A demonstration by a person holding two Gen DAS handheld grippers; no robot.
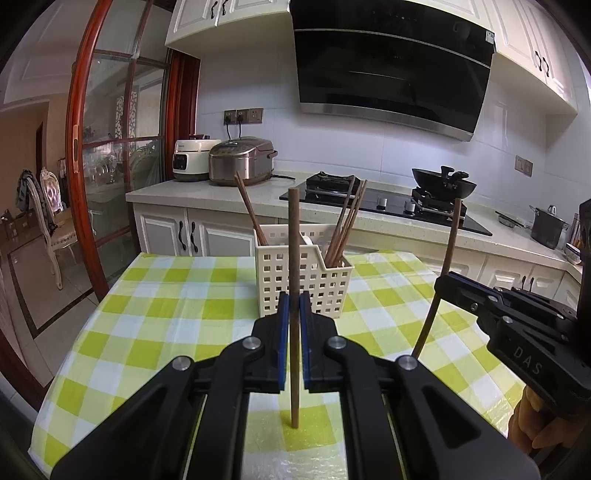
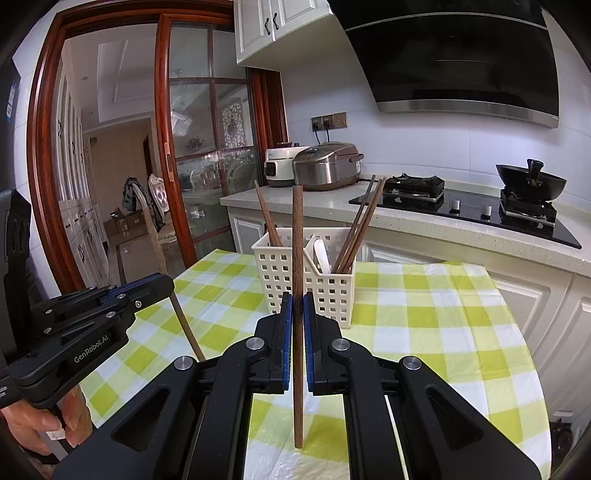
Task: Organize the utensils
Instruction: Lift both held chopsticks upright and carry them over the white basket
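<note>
Left tool clenched on a round brown wooden chopstick, upright; right tool clamps another wooden stick. Both over the green-checked cloth bench. Beyond: white perforated plastic basket, chopsticks inside.

My home kitchen: range hood over gas hob, wok, rice cooker on counter, white cabinets, checked tablecloth.

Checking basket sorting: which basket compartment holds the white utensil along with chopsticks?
The right-hand compartment of the white basket: a white utensil stands beside its leaning chopsticks. The left compartment shows only chopsticks.
</note>
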